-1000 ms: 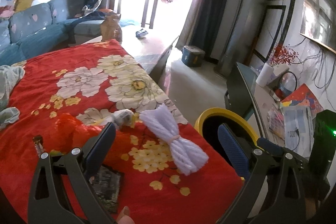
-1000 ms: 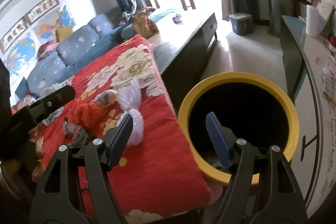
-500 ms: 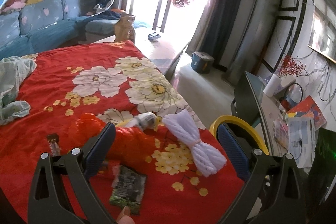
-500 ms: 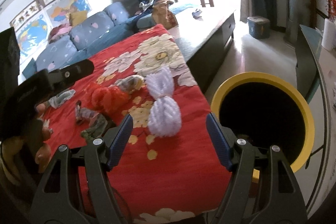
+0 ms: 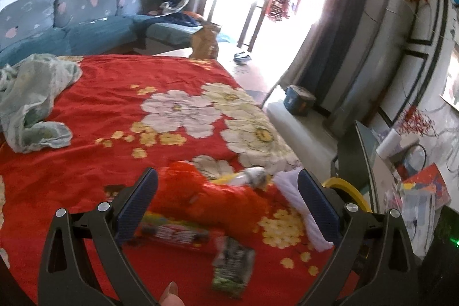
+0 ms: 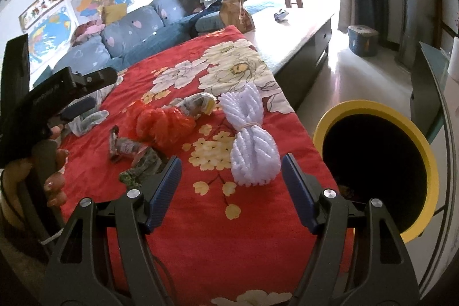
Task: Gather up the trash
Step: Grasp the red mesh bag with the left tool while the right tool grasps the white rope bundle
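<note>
Trash lies on a red flowered cloth (image 6: 218, 243): a white yarn bundle (image 6: 252, 139), a crumpled red plastic bag (image 6: 163, 125), a crushed wrapper ball (image 6: 198, 103) and dark snack wrappers (image 6: 143, 162). My right gripper (image 6: 231, 188) stands open above the cloth, just short of the yarn bundle. A yellow-rimmed black bin (image 6: 378, 165) stands at the right beside the cloth's edge. In the left wrist view my left gripper (image 5: 226, 202) is open over the red bag (image 5: 206, 194), a red wrapper (image 5: 175, 234) and a dark green wrapper (image 5: 233, 265). The yarn (image 5: 298, 205) sits partly behind its right finger.
A pale green cloth (image 5: 31, 102) lies at the far left of the red cloth. A blue sofa (image 5: 66, 22) is behind, a brown paper bag (image 5: 205, 40) at the far end. A cluttered desk (image 5: 410, 191) stands to the right beyond the bin (image 5: 344, 188).
Both grippers have shifted left over the cloth. The bin has slid toward the right edge of both views, and more wrappers have come into the left wrist view. Both stayed open.
</note>
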`<state>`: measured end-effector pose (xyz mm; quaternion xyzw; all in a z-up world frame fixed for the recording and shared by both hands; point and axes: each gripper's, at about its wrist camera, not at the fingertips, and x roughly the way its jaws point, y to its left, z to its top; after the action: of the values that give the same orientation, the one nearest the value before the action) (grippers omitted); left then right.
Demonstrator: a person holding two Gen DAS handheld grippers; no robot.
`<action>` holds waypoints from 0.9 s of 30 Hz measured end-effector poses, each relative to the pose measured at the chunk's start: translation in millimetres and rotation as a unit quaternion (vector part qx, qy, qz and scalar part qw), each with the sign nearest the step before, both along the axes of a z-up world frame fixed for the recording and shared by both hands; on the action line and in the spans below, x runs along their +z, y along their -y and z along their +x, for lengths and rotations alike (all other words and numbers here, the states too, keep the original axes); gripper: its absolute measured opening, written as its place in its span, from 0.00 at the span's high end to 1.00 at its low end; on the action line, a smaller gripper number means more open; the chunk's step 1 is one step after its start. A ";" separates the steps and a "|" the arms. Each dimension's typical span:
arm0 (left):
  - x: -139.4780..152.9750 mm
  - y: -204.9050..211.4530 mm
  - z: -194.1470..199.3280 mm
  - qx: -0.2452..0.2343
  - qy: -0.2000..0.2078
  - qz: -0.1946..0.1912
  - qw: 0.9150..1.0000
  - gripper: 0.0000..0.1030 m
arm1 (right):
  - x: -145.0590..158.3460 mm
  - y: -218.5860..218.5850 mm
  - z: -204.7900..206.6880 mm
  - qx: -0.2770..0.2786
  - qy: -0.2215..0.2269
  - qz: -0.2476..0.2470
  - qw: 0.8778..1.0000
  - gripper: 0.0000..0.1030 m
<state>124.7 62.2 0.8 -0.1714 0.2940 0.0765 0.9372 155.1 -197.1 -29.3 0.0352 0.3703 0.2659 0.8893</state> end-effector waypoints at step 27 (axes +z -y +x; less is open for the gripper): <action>-57.5 -54.4 40.6 0.010 -0.076 -0.056 0.996 0.22 | -46.9 -18.0 44.9 -0.010 -0.054 -0.029 0.998 0.47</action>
<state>165.3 116.5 -56.7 -0.2202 0.3663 0.0819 0.9003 200.0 -179.1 -76.2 0.0271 0.4248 0.2434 0.8715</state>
